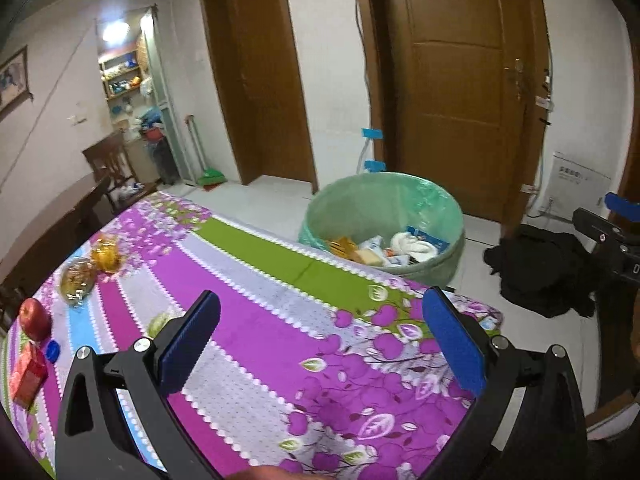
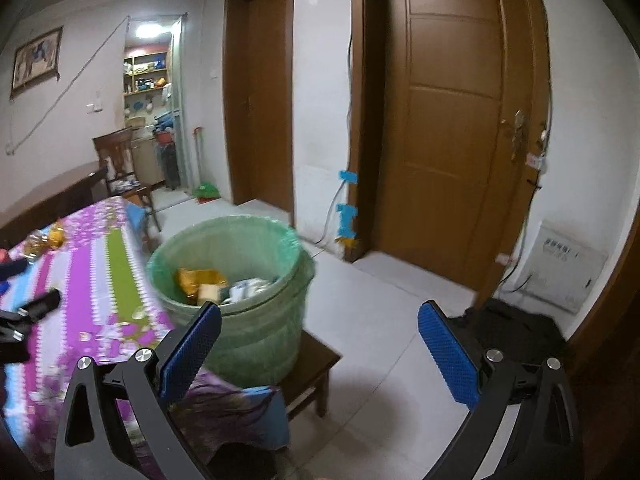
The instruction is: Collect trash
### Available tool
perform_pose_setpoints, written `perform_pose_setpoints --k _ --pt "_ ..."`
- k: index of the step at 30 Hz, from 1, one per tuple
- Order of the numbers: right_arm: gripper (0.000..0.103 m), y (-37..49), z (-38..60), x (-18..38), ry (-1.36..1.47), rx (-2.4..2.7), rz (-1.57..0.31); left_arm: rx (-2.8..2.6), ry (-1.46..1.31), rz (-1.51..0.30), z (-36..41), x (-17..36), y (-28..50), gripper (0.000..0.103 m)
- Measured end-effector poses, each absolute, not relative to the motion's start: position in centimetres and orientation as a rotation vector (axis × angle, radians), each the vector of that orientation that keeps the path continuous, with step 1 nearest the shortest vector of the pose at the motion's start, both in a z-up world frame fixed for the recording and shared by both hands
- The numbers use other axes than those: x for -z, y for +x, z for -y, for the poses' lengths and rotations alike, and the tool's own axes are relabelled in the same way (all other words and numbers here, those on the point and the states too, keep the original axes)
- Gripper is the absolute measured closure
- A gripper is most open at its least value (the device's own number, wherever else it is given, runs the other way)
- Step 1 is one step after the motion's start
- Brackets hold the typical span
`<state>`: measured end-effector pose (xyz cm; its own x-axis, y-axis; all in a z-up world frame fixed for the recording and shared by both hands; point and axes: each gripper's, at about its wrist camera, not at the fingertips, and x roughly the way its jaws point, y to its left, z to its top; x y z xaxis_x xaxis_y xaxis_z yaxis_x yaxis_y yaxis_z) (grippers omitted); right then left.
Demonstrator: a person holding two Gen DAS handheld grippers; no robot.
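Note:
A bin with a green liner [image 1: 360,196] [image 2: 256,332] stands past the table's far edge and holds wrappers and packets [image 1: 400,248] [image 2: 208,282]. On the table's left side lie two crumpled clear wrappers [image 1: 78,280] [image 1: 105,256], a red apple [image 1: 35,318], a blue cap [image 1: 52,350] and a red carton [image 1: 26,376]. My left gripper [image 1: 320,324] hangs open over the flowered tablecloth [image 1: 260,320], nothing between its blue pads. My right gripper [image 2: 320,344] is open and empty, in the air just in front of the bin.
The bin sits on a low wooden stool [image 2: 312,364]. A black bag [image 1: 540,268] [image 2: 516,328] lies on the floor by a brown door [image 2: 452,120]. A wooden chair [image 2: 120,160] stands at the table's far end. Pale floor tiles [image 2: 380,320] spread to the right.

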<state>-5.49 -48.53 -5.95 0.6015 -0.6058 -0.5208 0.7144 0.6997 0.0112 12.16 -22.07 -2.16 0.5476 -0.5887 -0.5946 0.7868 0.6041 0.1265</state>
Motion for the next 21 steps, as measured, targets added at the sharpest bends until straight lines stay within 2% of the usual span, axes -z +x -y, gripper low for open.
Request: perform_pose_setpoints --k 11,17,21 --pt "0.005 -4.9 44.5 6.0 0.151 0.833 -0.581 0.899 0.372 -0.544 22.2 3.0 11.9 0.006" --pt "0.005 -5.4 44.2 6.6 0.136 0.841 -0.607 0.864 0.399 -0.485 22.9 3.6 10.3 0.006" --pt "0.005 -6.4 44.8 7.2 0.169 0.840 -0.605 0.871 0.397 -0.527 23.7 3.8 10.1 0.006"
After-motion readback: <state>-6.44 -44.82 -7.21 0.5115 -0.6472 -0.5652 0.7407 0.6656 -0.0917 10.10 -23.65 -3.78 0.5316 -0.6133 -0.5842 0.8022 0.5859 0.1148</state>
